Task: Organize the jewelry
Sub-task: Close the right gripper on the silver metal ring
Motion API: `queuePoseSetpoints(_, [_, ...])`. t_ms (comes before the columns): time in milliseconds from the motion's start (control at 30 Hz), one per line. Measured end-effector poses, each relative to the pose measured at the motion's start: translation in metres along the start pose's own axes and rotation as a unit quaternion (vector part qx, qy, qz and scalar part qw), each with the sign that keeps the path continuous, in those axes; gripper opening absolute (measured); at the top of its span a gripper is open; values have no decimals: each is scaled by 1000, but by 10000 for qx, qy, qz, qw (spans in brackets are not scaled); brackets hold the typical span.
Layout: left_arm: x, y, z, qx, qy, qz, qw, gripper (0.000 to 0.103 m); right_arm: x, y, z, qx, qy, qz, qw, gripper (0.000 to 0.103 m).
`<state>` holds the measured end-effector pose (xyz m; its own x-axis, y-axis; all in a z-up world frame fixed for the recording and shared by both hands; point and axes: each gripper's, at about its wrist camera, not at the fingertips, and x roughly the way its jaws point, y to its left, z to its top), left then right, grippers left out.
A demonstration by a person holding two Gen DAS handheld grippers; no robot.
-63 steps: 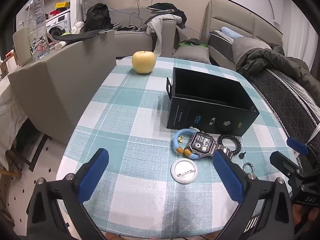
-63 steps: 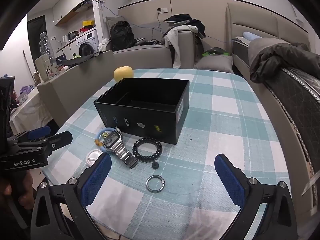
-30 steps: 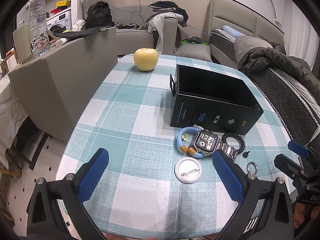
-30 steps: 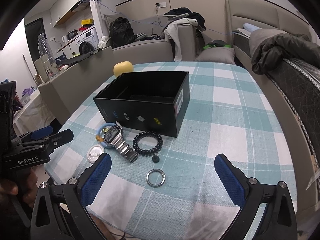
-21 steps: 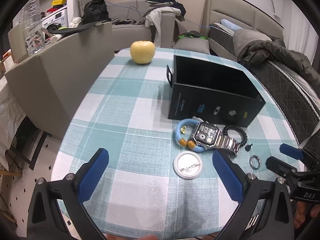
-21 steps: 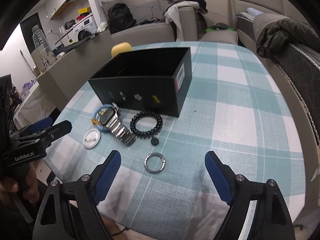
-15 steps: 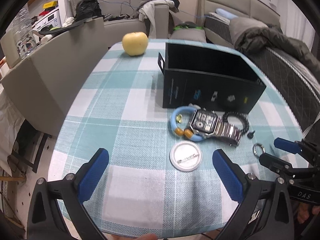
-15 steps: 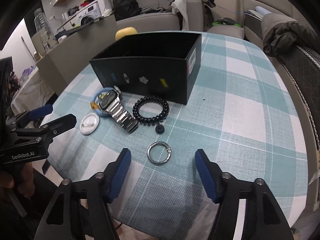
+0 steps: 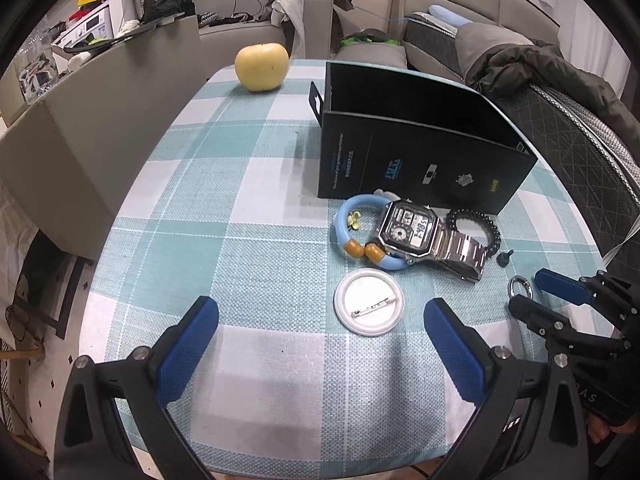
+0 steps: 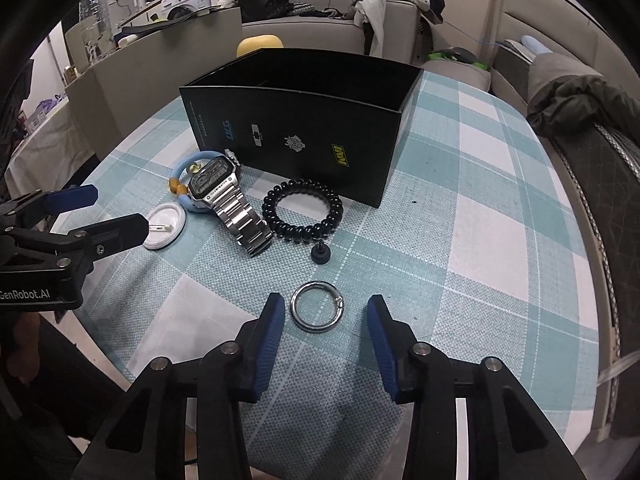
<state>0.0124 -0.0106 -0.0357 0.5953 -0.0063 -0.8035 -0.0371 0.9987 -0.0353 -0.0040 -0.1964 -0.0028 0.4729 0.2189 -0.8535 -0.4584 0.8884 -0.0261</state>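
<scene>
our right gripper (image 10: pixel 326 312) hangs low over the checked tablecloth (image 10: pixel 460 240) with its blue pads partly spread, holding nothing; the silver ring (image 10: pixel 317 307) lies flat on the cloth just ahead, between the two pads. our left gripper (image 9: pixel 320 332) is spread wide and empty, the white pin badge (image 9: pixel 368 301) lying between its tips. beyond sit the steel watch (image 10: pixel 228 200) overlapping the blue bangle (image 9: pixel 356 224), the black bead bracelet (image 10: pixel 303 216) and a small black stud (image 10: pixel 321 255), all before the open black box (image 10: pixel 296 120). a yellow apple (image 9: pixel 261 66) sits farther back.
</scene>
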Motion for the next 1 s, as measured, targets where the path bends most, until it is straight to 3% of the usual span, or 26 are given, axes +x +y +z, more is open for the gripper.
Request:
queuePoseSetpoints(133, [1,-1,1,46,-23,42,10000,100,0,1,2,-41,-36,77,10000,27])
queuePoseSetpoints(433, [4,3,1,-33,15,1,10000,100,-3,0,2,75,-67,206,9997,26])
queuePoseSetpoints(467, [5,3,1,-30,25,-2,10000,100,-5,0,3,78,-111,227,9997,21])
queuePoseSetpoints(533, [5,3,1,-18,42,-17,10000,100,-8,0,4,74,-179,234,9995,0])
queuePoseSetpoints(700, [8,2,0,30,98,-4,9999,100,-7,-2,5,143,-147,251,9995,2])
queuePoseSetpoints(800, [8,1,1,43,93,-5,9999,100,-10,-3,5,212,-166,495,9984,5])
queuePoseSetpoints(867, [8,0,2,53,89,18,9999,100,-11,-2,4,199,-146,707,9972,19])
queuePoseSetpoints(1000, [8,0,3,35,87,17,10000,100,-6,12,1,-85,-20,709,9974,25])
